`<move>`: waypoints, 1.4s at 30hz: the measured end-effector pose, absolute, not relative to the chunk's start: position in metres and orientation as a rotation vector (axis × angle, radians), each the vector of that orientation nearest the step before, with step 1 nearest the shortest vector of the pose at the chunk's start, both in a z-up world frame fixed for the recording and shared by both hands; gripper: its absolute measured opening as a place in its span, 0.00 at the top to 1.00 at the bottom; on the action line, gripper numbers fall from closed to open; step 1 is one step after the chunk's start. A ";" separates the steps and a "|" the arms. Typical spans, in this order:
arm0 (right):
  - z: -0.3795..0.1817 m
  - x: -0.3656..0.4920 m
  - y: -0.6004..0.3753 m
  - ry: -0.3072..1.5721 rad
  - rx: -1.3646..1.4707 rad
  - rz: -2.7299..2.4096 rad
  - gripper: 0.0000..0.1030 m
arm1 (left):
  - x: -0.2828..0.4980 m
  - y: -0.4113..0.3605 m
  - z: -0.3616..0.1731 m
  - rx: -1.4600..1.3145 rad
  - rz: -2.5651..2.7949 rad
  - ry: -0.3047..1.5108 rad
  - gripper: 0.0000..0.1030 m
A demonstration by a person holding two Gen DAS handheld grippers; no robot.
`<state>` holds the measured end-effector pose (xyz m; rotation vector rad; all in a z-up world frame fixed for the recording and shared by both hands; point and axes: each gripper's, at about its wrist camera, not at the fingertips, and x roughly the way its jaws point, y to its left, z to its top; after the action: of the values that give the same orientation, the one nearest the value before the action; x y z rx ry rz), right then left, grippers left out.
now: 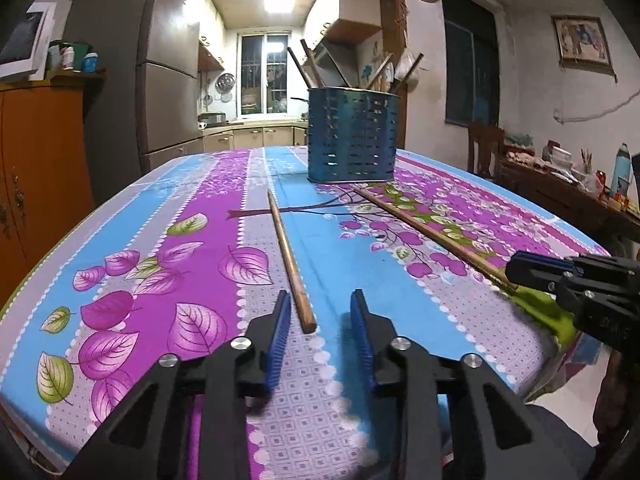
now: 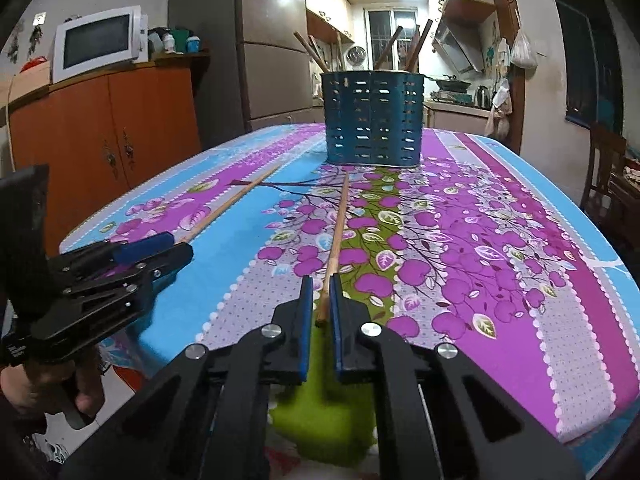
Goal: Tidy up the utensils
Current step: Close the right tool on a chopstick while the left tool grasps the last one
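Observation:
Two wooden chopsticks lie on the flowered tablecloth. The left chopstick (image 1: 289, 261) points toward the blue perforated utensil holder (image 1: 353, 136), and its near end lies between the open fingers of my left gripper (image 1: 320, 308). The right chopstick (image 2: 335, 240) runs from the holder (image 2: 374, 118) to my right gripper (image 2: 323, 292), whose jaws stand narrowly apart around its near end, close to the stick on both sides. Several chopsticks stand in the holder. The right gripper also shows in the left wrist view (image 1: 516, 270), and the left gripper in the right wrist view (image 2: 176, 246).
The table (image 1: 120, 240) has its near edge right under both grippers. An orange cabinet (image 2: 104, 128) with a microwave (image 2: 98, 42) stands to the left, a fridge (image 1: 168, 68) behind it. A cluttered side table (image 1: 568, 184) and chair stand to the right.

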<state>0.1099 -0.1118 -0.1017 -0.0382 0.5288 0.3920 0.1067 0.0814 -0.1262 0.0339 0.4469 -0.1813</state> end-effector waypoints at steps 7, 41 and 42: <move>-0.110 0.114 -0.111 0.533 -0.027 0.401 0.92 | 0.106 0.076 -0.130 0.049 -0.161 0.414 0.70; -0.116 0.108 -0.108 0.465 -0.076 0.342 0.83 | 0.102 0.067 -0.136 0.041 -0.122 0.360 0.69; -0.116 0.108 -0.107 0.465 -0.077 0.341 0.83 | 0.102 0.067 -0.135 0.041 -0.121 0.361 0.69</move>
<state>0.1077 -0.1075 -0.1162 -0.0775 0.4648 0.3411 0.1020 0.0674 -0.1353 0.0406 0.3612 -0.1215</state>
